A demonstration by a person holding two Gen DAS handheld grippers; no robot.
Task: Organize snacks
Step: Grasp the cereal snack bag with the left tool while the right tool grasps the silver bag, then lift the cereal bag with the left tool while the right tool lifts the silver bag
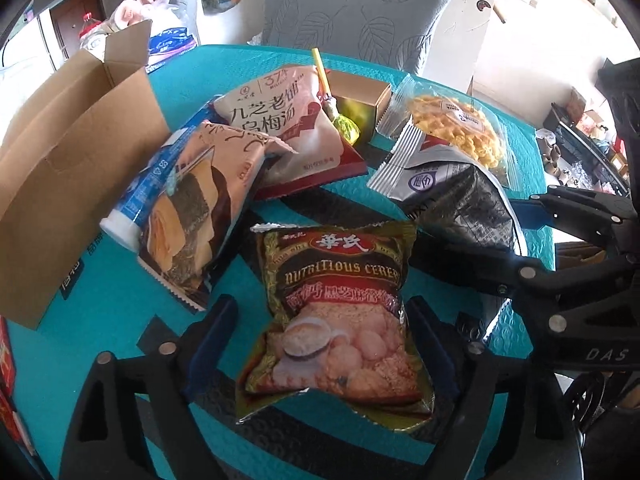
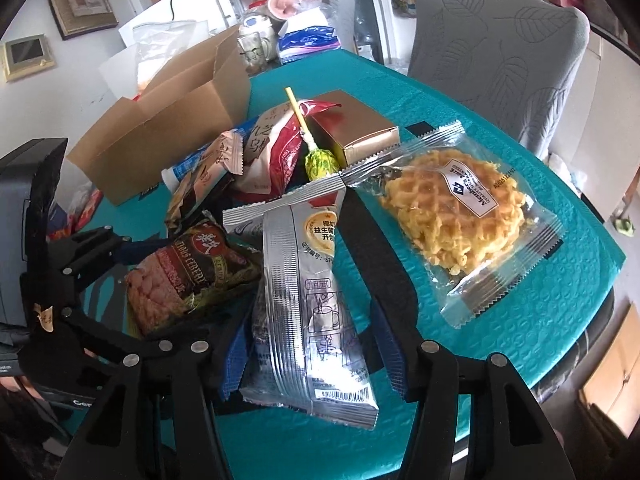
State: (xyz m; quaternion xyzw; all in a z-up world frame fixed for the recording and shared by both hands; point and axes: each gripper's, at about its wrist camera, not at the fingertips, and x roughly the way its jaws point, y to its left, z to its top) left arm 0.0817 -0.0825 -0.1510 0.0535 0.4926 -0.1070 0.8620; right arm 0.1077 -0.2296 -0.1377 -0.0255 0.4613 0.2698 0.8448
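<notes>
Snacks lie piled on a teal table (image 1: 328,60). My left gripper (image 1: 320,344) is open, its fingers either side of a green-gold cereal packet (image 1: 336,320); the same packet shows in the right wrist view (image 2: 192,268). My right gripper (image 2: 312,344) is open around a silver sachet (image 2: 308,312), which also shows in the left wrist view (image 1: 452,196). Whether the pads touch the packets is unclear. A waffle pack (image 2: 456,216), a lollipop (image 2: 320,164), a gold box (image 2: 356,132), a white-and-red plum drink bag (image 1: 288,128) and a brown seaweed cracker bag (image 1: 196,216) lie around.
An open cardboard box (image 1: 76,168) stands at the table's left, also seen in the right wrist view (image 2: 168,120). A grey chair (image 1: 356,12) stands behind the table. Bags and bottles (image 2: 296,28) crowd the far edge.
</notes>
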